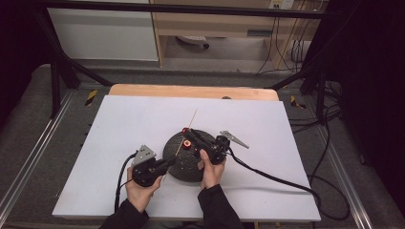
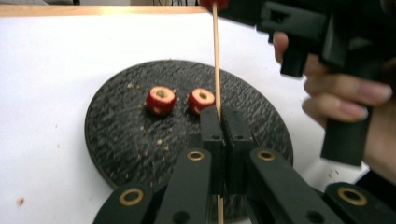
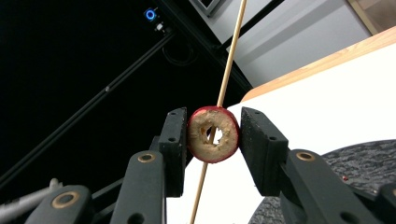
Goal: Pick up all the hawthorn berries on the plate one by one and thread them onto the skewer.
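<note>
Left gripper [image 2: 219, 116] fingers clamp the skewer [image 2: 216, 56] low on its shaft; right gripper [image 3: 214, 135] fingers pinch a fruit ring [image 3: 213, 134] from both sides, the skewer seemingly threading its hole, above the plate [image 2: 121, 135].

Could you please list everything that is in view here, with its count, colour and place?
Plate: one, black, round, on the sheet near the person.
Fruit pieces: two on the plate, red, cored; a third between the right gripper's jaws, with the skewer through its hole.
Skewer: one, pale wood, rising from the left gripper's jaws.
Crumbs: several, tan, scattered on the plate.
Sheet: one, white, covering the table.
Table: one, light wood, edge at the far side.
Left gripper: black, shut on the skewer.
Right gripper: black, shut on the fruit piece.
Hands: two, holding the grippers, dark sleeves.
</note>
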### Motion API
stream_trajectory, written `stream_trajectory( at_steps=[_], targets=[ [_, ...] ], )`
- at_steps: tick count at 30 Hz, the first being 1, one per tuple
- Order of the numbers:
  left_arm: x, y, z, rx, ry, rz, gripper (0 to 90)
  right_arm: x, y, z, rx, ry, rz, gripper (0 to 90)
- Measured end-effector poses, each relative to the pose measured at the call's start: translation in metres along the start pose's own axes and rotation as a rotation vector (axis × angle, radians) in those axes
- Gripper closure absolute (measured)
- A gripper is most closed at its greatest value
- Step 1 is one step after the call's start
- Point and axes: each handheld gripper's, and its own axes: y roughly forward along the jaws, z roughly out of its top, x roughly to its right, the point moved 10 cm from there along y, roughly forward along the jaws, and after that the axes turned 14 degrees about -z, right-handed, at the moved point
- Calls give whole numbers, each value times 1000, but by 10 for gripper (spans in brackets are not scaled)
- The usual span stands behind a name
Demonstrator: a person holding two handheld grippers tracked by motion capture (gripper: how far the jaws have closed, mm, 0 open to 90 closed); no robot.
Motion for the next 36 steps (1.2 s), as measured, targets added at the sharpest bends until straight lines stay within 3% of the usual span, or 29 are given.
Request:
stream_trajectory(
  at_steps=[7, 16, 19, 28, 36],
  targets=[
    [-3, 9, 13, 8, 7, 9, 883, -1, -3, -9, -26, -30, 0, 630],
    [-4, 10, 15, 10, 12, 1, 883, -1, -4, -14, -50, -46, -6, 624],
    [-3, 9, 15, 11, 13, -7, 883, -1, -6, -14, -63, -65, -13, 554],
    [-9, -8, 6, -8, 48, -6, 883, 11, -20, 0, -88, -181, -65, 376],
    [-15, -26, -7, -39, 67, -9, 883, 33, -31, -1, -211, -339, -147, 154]
  ],
)
